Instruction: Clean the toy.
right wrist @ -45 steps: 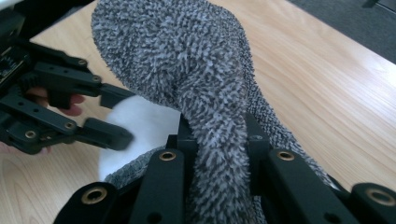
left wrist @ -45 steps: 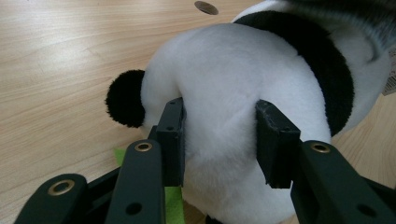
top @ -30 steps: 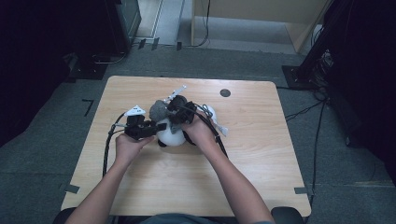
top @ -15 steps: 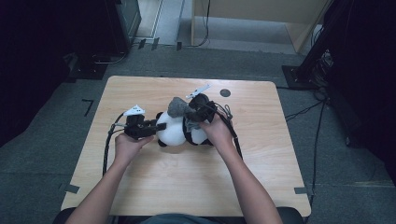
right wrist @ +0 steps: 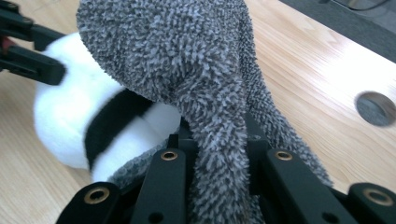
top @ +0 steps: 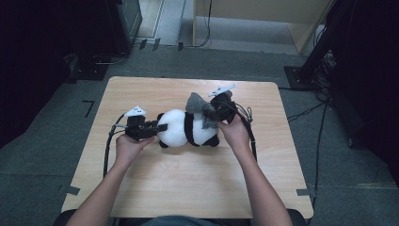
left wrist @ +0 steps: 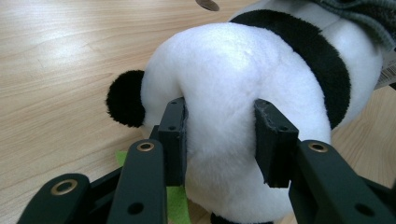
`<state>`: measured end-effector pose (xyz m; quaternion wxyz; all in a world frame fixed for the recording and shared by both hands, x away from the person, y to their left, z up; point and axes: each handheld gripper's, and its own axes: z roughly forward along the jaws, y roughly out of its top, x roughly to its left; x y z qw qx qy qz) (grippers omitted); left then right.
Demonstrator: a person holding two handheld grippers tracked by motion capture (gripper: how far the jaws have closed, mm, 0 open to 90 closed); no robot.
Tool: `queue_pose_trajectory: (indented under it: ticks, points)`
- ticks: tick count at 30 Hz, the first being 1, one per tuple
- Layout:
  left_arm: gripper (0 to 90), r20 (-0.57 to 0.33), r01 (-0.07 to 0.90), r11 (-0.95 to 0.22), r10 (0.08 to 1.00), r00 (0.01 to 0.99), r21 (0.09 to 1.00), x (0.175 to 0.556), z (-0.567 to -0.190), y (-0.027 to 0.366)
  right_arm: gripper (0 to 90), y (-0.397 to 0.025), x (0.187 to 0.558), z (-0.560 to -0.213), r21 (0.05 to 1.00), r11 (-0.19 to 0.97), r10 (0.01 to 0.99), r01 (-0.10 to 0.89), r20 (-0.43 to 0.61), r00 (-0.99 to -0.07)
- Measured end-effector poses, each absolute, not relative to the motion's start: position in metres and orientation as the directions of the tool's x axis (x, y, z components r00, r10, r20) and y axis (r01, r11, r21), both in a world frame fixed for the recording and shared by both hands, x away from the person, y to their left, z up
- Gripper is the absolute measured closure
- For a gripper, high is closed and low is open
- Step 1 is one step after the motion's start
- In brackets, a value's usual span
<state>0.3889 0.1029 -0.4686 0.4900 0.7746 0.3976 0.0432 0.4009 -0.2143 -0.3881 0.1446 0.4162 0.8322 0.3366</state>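
Panda plush (top: 184, 128): soft, light, squashy; hold by its body.
Grey cloth (right wrist: 201, 79): limp, fuzzy; pinch a fold.
Left gripper (left wrist: 219, 140): squeezing the plush.
Right gripper (right wrist: 218, 154): clamped on cloth.

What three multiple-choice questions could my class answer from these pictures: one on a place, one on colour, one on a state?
1. Where does the toy panda lie?
A. on the wooden table
B. on the floor
C. on a chair

2. What colour is the fuzzy sock?
A. red
B. grey
C. yellow

3. What is the left gripper doing?
A. hanging open above the table
B. holding a cup
C. squeezing the panda's white body

Answers:
1. A, since the high view shows the panda lying on the tabletop between both hands.
2. B, since the right gripper view shows grey fuzzy cloth clamped in the right gripper.
3. C, since in the left gripper view both jaws press into the white plush.
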Motion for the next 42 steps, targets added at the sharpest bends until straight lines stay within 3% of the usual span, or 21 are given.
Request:
queue_pose_trajectory:
  ticks: [9, 23, 33, 42]
  points:
    - [60.2, -0.326, 0.571, -0.196, 0.657, 0.68, 0.797, 0.389, -0.47, 0.104, 77.1, -0.25, 0.401, -0.4, 0.677, 0.338, 0.833, 0.654, 0.109, -0.543]
    - [59.6, -0.345, 0.574, -0.175, 0.648, 0.679, 0.8, 0.389, -0.473, 0.105, 77.2, -0.268, 0.408, -0.406, 0.672, 0.255, 0.854, 0.695, 0.181, -0.489]
    - [59.7, -0.333, 0.566, -0.182, 0.651, 0.682, 0.804, 0.388, -0.472, 0.105, 77.2, -0.213, 0.416, -0.364, 0.724, 0.322, 0.804, 0.61, 0.131, -0.58]
    - [59.8, -0.325, 0.561, -0.186, 0.653, 0.684, 0.806, 0.388, -0.471, 0.104, 77.2, -0.136, 0.43, -0.368, 0.692, 0.418, 0.733, 0.588, 0.125, -0.668]
